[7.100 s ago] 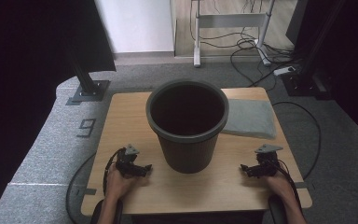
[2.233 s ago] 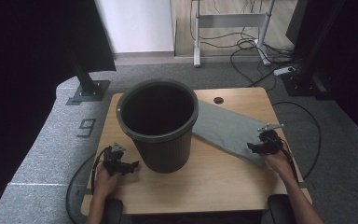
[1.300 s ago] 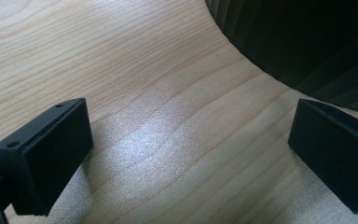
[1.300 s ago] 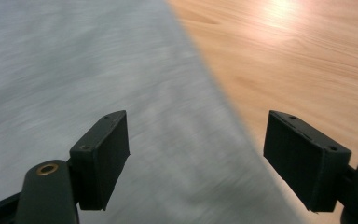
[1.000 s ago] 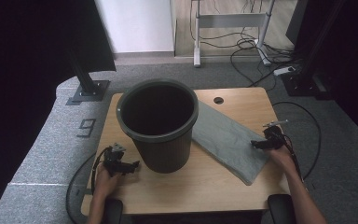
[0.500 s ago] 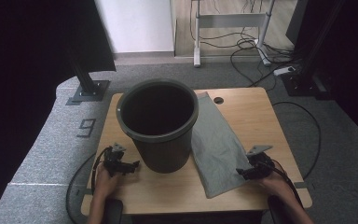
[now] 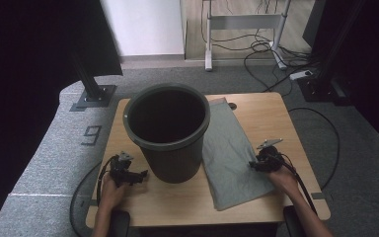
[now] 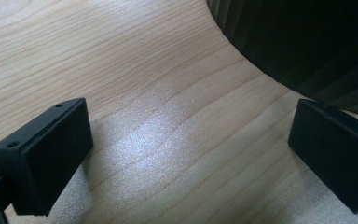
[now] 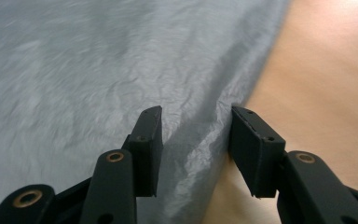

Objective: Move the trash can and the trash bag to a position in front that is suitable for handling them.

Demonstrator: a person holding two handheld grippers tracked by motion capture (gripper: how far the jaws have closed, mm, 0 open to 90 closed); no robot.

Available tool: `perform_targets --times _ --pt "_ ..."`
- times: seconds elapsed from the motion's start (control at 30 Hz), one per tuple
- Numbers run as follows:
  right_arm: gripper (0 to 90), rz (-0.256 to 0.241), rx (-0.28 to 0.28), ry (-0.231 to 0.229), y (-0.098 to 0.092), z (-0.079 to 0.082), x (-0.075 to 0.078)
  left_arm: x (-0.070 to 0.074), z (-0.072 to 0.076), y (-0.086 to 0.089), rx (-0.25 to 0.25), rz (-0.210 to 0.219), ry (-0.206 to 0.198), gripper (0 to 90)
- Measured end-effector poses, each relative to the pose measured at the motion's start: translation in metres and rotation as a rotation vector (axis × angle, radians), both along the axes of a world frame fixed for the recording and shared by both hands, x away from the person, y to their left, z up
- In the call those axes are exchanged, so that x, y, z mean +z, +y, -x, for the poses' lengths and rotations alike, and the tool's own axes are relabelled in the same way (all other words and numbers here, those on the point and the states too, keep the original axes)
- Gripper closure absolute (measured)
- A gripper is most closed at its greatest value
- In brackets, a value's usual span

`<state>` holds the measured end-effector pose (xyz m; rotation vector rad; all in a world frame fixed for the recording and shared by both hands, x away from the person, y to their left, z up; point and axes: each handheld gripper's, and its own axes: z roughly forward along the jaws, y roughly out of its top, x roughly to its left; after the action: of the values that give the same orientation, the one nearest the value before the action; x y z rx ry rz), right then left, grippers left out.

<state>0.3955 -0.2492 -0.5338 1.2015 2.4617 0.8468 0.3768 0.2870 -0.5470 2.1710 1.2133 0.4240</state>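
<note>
- The wooden surface (image 7: 256,111) stands on grey carpet, with cables and dark stands behind it.
- A dark bucket (image 7: 168,131) stands upright on its left half.
- A grey cloth (image 7: 229,153) lies flat just right of the bucket, its long axis running from the far middle toward the near right.
- The right tool (image 9: 195,140), jaws partly apart, straddles the cloth's right edge.
- The left tool (image 8: 191,144) rests spread wide beside the bucket's base.

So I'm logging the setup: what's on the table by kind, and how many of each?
Bin, dark, round, open-topped: 1
Bag, grey, lying flat beside the bin: 1
Grippers, left gripper and right gripper: 2
Total: 4
</note>
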Motion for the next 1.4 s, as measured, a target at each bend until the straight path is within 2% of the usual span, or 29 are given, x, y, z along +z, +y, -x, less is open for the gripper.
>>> perform_targets --times 0.03,0.07,0.1,0.13,0.17,0.2,0.23,0.27,0.3,0.33,0.37,0.43,0.47,0.53,0.57,0.6,0.63,0.73,0.87,0.9,0.93,0.97,1.0,1.07,1.13,1.23,1.3,1.33,1.4 --pt "51.4 0.002 0.053 0.01 0.01 0.017 0.001 0.0 0.0 0.0 0.0 0.0 0.0 0.0" --pt "51.4 0.002 0.053 0.01 0.01 0.017 0.001 0.0 0.0 0.0 0.0 0.0 0.0 0.0" --pt "48.8 -0.003 0.128 0.021 0.022 0.036 0.001 0.0 0.0 0.0 0.001 0.0 0.0 0.0" --pt "47.2 -0.012 0.174 0.035 0.028 0.045 0.001 0.0 0.0 0.0 0.001 0.0 0.0 0.0" --pt "47.2 -0.012 0.174 0.035 0.028 0.045 0.001 0.0 0.0 0.0 0.001 0.0 0.0 0.0" --pt "45.3 -0.021 0.21 0.045 0.032 0.052 0.003 0.0 0.0 0.0 0.001 0.0 0.0 0.0" --pt "43.1 -0.03 0.213 0.028 0.032 0.055 0.007 0.0 0.0 0.0 0.001 0.0 0.0 0.0" --pt "42.1 -0.034 0.199 0.004 0.03 0.054 0.011 0.0 0.0 0.0 0.002 0.0 0.0 0.0" --pt "39.4 -0.034 0.106 -0.074 0.017 0.041 0.02 0.0 0.0 0.0 0.002 0.0 0.001 0.0" --pt "39.4 -0.034 0.106 -0.074 0.017 0.041 0.02 0.0 0.0 0.0 0.002 0.0 0.001 0.0" --pt "38.1 -0.026 0.008 -0.117 0.003 0.019 0.024 0.0 0.0 0.0 0.002 0.001 0.001 0.0" --pt "37.1 -0.006 -0.045 -0.133 -0.005 -0.005 0.02 0.0 0.0 0.0 0.002 0.001 0.0 0.0" --pt "37.1 -0.006 -0.045 -0.133 -0.005 -0.005 0.02 0.0 0.0 0.0 0.003 0.001 -0.001 0.0" --pt "36.2 -0.011 -0.066 -0.11 -0.007 -0.025 0.011 0.0 0.0 0.0 0.002 0.001 -0.001 0.0" --pt "36.2 -0.006 -0.062 -0.082 -0.005 -0.036 0.001 0.0 0.0 0.0 0.002 0.001 -0.001 0.0" --pt "36.2 -0.006 -0.062 -0.082 -0.005 -0.036 0.001 0.0 0.0 0.0 0.002 0.001 -0.001 0.0" --pt "36.1 -0.034 -0.067 -0.056 -0.003 -0.036 -0.007 0.0 0.0 0.0 0.003 0.001 -0.001 0.0" --pt "38.4 -0.035 -0.059 -0.054 -0.001 -0.029 -0.007 0.0 0.0 0.0 0.003 0.001 -0.001 0.0" --pt "38.3 -0.005 0.004 -0.015 0.006 0.01 -0.003 0.0 0.0 -0.001 0.003 -0.001 0.0 0.0" --pt "36.3 0.015 0.042 0.0 0.009 0.021 -0.001 0.0 0.0 -0.001 0.003 -0.001 0.0 0.0" --pt "36.3 0.015 0.042 0.0 0.009 0.021 -0.001 0.0 0.0 -0.001 0.003 -0.001 0.0 0.0" --pt "33.9 0.035 0.059 0.0 0.01 0.027 0.001 0.0 0.0 -0.001 0.002 -0.002 0.0 0.0" --pt "28.0 0.03 0.068 -0.063 0.012 0.032 0.01 0.0 0.0 -0.001 0.001 -0.002 0.0 0.0" --pt "16.7 -0.029 0.05 -0.107 0.013 0.021 0.017 0.0 0.0 -0.001 0.001 -0.002 0.0 0.0" --pt "14.1 -0.045 0.057 -0.125 0.02 0.004 0.018 0.0 0.0 -0.001 0.001 -0.001 0.0 0.0" --pt "14.2 -0.071 0.086 -0.072 0.036 -0.019 0.006 0.0 0.0 -0.001 0.002 -0.001 -0.001 0.0" --pt "14.8 -0.043 0.096 -0.055 0.046 -0.026 -0.004 0.0 0.0 -0.001 0.002 -0.001 -0.001 0.0" --pt "14.1 -0.021 0.089 -0.051 0.048 -0.028 -0.008 0.0 0.0 -0.001 0.002 -0.001 0.0 0.0" --pt "15.3 -0.041 0.05 -0.054 0.045 -0.03 -0.012 0.0 0.0 -0.001 0.001 -0.001 0.0 0.0"
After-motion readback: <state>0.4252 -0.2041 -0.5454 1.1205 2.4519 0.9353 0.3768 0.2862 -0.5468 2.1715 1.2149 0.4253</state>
